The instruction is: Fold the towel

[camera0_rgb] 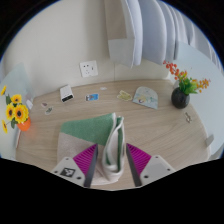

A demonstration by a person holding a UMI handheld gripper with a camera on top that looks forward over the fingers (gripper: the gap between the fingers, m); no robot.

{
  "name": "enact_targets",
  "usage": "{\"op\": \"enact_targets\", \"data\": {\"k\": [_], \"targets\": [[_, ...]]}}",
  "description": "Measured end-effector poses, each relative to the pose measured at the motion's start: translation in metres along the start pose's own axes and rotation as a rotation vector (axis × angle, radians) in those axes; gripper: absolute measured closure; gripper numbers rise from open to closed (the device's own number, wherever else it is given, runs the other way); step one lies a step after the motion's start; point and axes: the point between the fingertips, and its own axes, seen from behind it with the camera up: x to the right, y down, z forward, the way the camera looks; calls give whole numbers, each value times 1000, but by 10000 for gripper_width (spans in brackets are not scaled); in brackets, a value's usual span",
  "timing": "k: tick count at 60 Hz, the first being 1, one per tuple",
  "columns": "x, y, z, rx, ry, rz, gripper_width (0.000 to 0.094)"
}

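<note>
The gripper [110, 165] pinches a raised fold of the green towel [95, 133] between both pads, the remaining cloth spreading flat ahead and leftward.

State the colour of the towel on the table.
Green, with a paler bunched part; the towel shows best in the gripper view.
</note>
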Motion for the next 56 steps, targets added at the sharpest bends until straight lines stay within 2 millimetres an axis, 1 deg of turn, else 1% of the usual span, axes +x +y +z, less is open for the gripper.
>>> {"op": "enact_targets", "data": {"k": [2, 3, 4, 6, 10, 13, 18, 20, 23, 26, 31, 34, 38, 41, 44, 53, 56], "targets": [[0, -4, -6, 11, 8, -29, 147], [0, -8, -10, 18, 10, -40, 67], [3, -12, -15, 26, 12, -49, 71], [3, -21, -27, 49, 18, -64, 113], [5, -40, -62, 92, 42, -86, 74], [8, -52, -95, 106, 60, -98, 81], [8, -62, -157, 121, 87, -101, 82], [5, -65, -182, 134, 91, -100, 82], [1, -63, -218, 142, 95, -99, 84], [2, -54, -249, 142, 108, -98, 79], [1, -33, -285, 139, 135, -90, 84], [0, -20, -301, 137, 133, -75, 84], [-3, -7, -311, 133, 140, -55, 83], [-2, -1, -316, 137, 155, -59, 85], [-2, 3, -318, 142, 158, -53, 83], [-5, 14, -315, 127, 156, -44, 85], [-8, 14, -315, 131, 150, -41, 84]]}}
